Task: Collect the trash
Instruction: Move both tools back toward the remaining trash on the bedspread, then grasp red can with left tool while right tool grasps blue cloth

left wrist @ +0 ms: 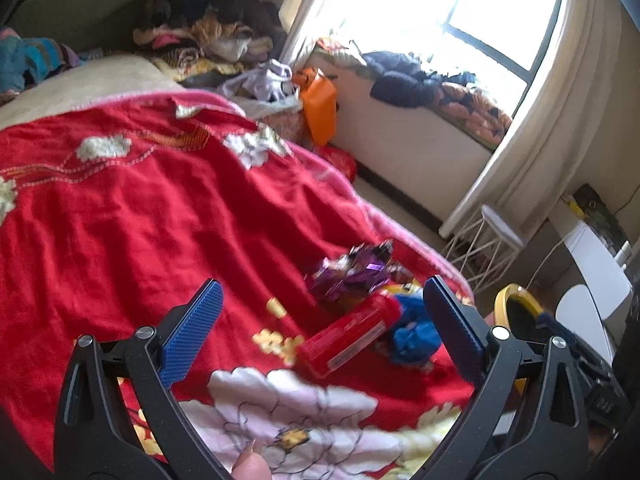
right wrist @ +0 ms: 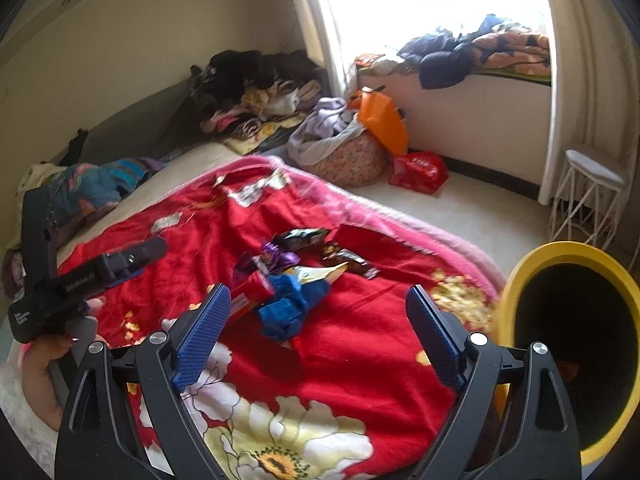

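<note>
My left gripper (left wrist: 322,316) and my right gripper (right wrist: 318,322) both hang spread wide and empty over the red flower-patterned blanket (right wrist: 360,360) on the bed. Just ahead lies the trash pile: a flat red cardboard box (left wrist: 348,338) touching a crumpled blue wrapper (right wrist: 294,306), then a shiny purple foil wrapper (left wrist: 354,274) and dark snack packets (right wrist: 348,260). The yellow-rimmed black bin (right wrist: 576,344) stands beside the bed. Farther off lies an orange bag (right wrist: 382,120).
</note>
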`<state>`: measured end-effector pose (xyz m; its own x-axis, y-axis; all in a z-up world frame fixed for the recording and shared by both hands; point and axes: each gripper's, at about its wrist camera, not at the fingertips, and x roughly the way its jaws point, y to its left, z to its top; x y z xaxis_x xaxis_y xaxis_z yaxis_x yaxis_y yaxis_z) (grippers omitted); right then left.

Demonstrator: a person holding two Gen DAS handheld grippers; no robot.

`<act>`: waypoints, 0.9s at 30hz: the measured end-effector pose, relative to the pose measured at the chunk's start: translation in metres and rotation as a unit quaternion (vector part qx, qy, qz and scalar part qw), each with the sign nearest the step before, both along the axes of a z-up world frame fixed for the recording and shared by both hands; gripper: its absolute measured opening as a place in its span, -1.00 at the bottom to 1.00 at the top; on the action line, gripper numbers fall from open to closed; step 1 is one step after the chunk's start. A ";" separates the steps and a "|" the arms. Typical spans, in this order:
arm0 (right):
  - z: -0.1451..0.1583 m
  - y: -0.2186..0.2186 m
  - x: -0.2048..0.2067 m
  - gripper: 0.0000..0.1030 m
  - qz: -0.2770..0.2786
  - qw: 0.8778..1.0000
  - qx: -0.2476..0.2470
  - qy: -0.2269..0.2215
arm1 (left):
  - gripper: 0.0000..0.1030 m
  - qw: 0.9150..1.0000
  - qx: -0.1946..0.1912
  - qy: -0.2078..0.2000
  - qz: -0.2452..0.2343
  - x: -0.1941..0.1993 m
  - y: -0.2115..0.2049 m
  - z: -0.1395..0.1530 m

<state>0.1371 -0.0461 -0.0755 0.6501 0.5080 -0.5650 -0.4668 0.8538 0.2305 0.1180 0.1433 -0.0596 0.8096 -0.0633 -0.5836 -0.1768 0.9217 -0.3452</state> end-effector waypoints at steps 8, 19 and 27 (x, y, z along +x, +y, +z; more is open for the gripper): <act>-0.028 0.020 0.024 0.34 0.025 0.998 -0.009 0.057 | 0.56 0.998 -0.028 0.043 -0.034 0.010 0.007 -0.028; -0.050 0.031 0.050 -0.27 0.046 0.991 0.027 0.125 | 0.31 0.992 -0.017 0.078 -0.099 0.035 -0.014 -0.047; -0.053 0.027 0.046 -0.82 0.060 0.989 0.044 0.130 | 0.18 0.983 0.009 0.108 -0.147 0.051 -0.032 -0.061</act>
<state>0.1831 -0.0192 -0.1281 0.4213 0.6265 -0.6557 -0.4786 0.7677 0.4260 0.1692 0.1113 -0.1210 0.6148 -0.2630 -0.7436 0.0301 0.9499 -0.3111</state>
